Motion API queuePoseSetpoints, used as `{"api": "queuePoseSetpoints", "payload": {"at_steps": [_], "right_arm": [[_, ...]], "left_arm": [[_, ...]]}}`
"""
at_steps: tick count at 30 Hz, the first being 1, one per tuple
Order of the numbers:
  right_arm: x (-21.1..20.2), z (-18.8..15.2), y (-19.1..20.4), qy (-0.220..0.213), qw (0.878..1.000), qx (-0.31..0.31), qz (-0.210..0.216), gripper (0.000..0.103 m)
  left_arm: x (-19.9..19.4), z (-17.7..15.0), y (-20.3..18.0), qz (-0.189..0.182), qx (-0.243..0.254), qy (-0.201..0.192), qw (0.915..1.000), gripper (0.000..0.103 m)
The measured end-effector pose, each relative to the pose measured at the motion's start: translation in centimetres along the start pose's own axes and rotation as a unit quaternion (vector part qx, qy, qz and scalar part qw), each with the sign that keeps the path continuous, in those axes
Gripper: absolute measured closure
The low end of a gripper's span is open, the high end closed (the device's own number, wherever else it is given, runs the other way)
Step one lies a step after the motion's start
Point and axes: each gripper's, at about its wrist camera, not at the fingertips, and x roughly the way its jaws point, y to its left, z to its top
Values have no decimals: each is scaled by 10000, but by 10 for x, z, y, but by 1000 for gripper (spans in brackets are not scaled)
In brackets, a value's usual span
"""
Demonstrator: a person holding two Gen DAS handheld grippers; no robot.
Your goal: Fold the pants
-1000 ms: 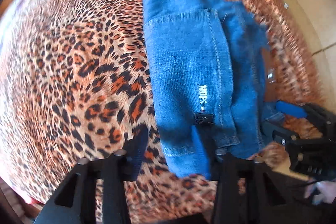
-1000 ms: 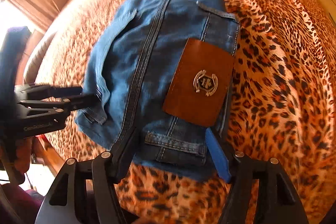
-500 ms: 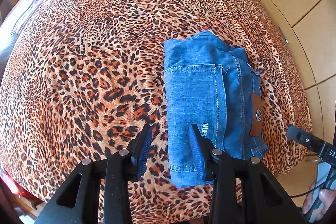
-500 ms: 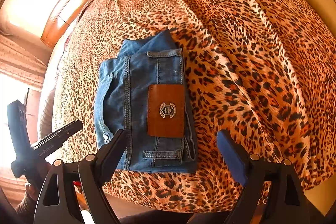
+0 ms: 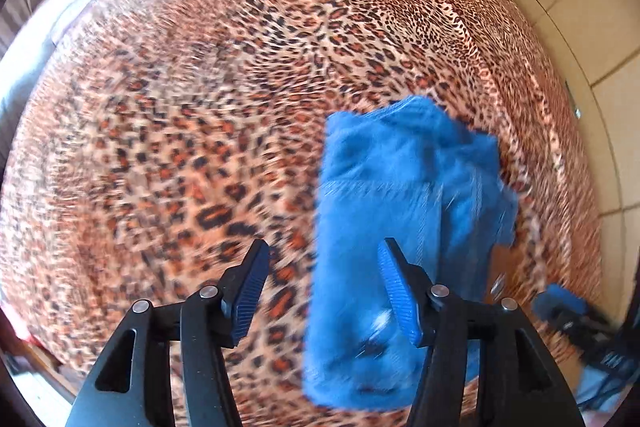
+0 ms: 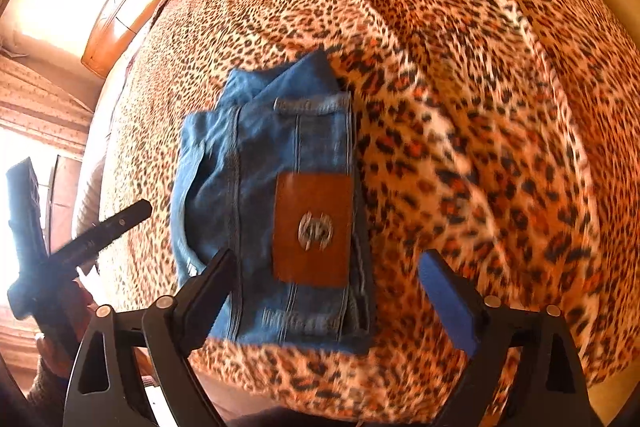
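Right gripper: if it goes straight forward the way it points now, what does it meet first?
Most likely the folded jeans, near their brown patch. The right gripper has its jaws opening, nothing pressed between them. Depth is unclear; it could graze the leopard bedspread beside them.

The pants [image 6: 276,195] are blue denim, folded into a compact rectangle with several layers. They lie flat near the bed's close edge. A brown leather patch [image 6: 314,229] with a metal emblem faces up on top.
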Motion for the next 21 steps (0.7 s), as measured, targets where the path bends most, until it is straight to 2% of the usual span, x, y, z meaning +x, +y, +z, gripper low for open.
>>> {"api": "queuePoseSetpoints", "payload": {"at_steps": [3,6,8,10,11,13,16,19,21], "right_arm": [[13,21,1,-51,10000,-17,-60,7],[26,44,6,-294,9995,-68,21,7],[36,57,13,-471,9985,-262,25,10],[50,66,19,-463,9975,-496,-189,14],[66,72,19,-267,9973,-571,-383,15],[90,78,13,169,9972,-484,-538,13],[68,75,16,-7,9981,-518,-335,12],[47,60,8,62,9987,-501,-34,9],[39,45,-4,116,9993,-331,162,8]], "left_arm": [[16,18,-19,51,16,144,9999,46],[34,35,-37,521,68,49,9986,46],[58,45,-43,746,62,181,9970,44],[75,48,-46,932,148,348,9949,40],[74,48,-45,939,188,313,9949,40],[67,50,-44,857,266,400,9952,41],[39,42,-22,392,44,400,9984,43],[22,19,6,-81,-248,458,9986,36],[21,-5,23,-379,-463,591,9965,34]]}}
